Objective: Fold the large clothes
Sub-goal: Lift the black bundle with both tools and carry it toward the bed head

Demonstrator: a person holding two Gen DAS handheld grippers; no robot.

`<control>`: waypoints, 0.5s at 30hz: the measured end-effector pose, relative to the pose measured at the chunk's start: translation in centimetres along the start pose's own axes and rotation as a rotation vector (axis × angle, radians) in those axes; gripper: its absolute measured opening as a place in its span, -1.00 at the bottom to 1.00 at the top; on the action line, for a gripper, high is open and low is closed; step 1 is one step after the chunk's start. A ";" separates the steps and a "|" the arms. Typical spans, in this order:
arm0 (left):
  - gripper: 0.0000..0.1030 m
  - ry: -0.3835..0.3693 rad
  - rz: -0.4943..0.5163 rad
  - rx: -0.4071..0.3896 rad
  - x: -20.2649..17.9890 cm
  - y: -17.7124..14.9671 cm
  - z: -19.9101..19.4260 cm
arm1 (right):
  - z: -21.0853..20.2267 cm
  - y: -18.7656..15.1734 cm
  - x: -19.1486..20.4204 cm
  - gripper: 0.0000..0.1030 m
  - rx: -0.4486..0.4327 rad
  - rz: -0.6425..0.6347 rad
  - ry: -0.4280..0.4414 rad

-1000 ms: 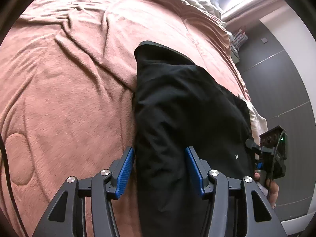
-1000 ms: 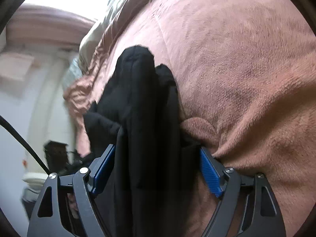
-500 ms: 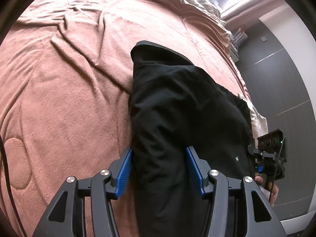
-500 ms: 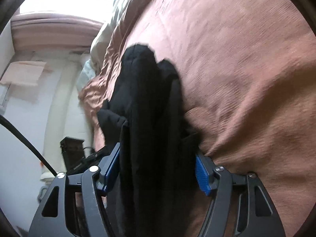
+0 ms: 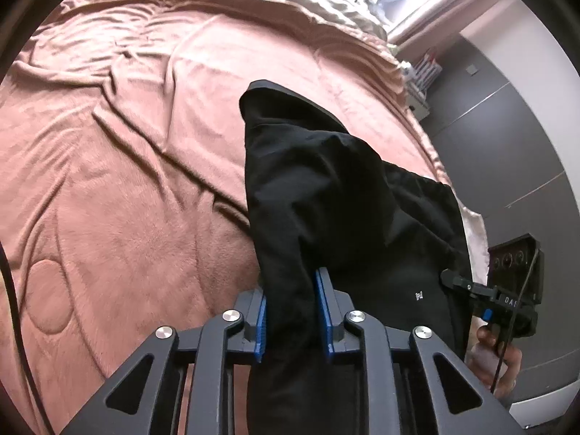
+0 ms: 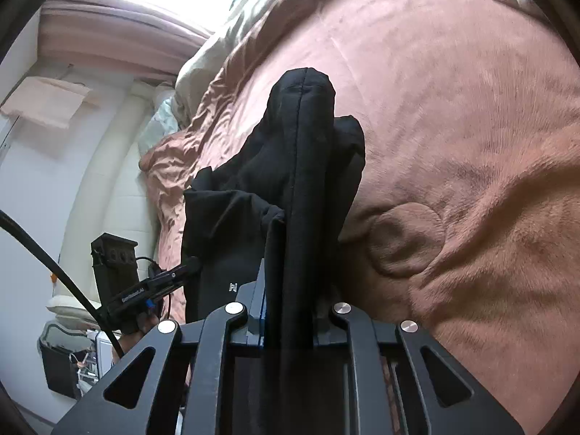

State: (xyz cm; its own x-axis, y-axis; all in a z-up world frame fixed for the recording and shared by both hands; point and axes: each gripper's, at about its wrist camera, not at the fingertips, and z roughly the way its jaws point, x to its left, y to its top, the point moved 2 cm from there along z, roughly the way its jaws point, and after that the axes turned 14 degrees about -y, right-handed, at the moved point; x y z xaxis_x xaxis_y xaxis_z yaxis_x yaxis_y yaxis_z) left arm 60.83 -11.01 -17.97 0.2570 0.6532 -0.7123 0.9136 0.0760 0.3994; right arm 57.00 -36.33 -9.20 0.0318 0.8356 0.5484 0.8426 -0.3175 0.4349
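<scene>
My left claw (image 5: 291,311) is closing on a fold of the black garment (image 5: 326,188), and my right claw (image 6: 288,320) is closing on its other edge, so that bunched cloth fills the space between them and blocks any straight pass across. To the left of the garment in my left wrist view, the pink blanket (image 5: 119,188) on the bed lies wide and bare, only wrinkled. On my right claw's outer side the blanket is likewise open, while a grey wall (image 5: 507,152) closes off the bed's edge.
</scene>
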 end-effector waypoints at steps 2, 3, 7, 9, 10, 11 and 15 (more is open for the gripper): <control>-0.56 -0.017 0.004 -0.021 -0.5 -0.2 -1.1 | -0.6 -0.6 1.1 -0.76 -0.018 -0.013 0.006; -0.56 -0.026 0.008 -0.033 -0.9 -0.3 -1.8 | -1.0 -0.9 1.6 -0.76 -0.029 -0.020 0.013; -0.58 -0.039 0.029 -0.081 -2.8 -0.7 -5.0 | -3.3 -2.4 3.6 -0.76 -0.073 -0.052 0.037; -0.59 -0.038 0.049 -0.110 -3.8 -0.9 -6.6 | -4.5 -3.1 4.9 -0.76 -0.095 -0.073 0.051; -0.59 -0.042 0.060 -0.129 -4.4 -1.0 -7.6 | -5.3 -3.4 5.1 -0.76 -0.107 -0.088 0.059; -0.59 -0.046 0.070 -0.149 -5.1 -1.1 -8.7 | -5.9 -3.7 5.9 -0.76 -0.119 -0.102 0.067; -0.59 -0.055 0.099 -0.217 -6.9 -1.3 -13.1 | -8.5 -5.3 9.1 -0.76 -0.165 -0.166 0.104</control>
State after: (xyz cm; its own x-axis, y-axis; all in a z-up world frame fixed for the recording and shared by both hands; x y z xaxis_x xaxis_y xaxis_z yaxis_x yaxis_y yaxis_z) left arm 53.68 -5.74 -5.99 0.3646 0.6238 -0.6913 0.7952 0.1776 0.5797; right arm 48.29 -30.84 -0.48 -0.1622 0.8345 0.5267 0.7326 -0.2557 0.6308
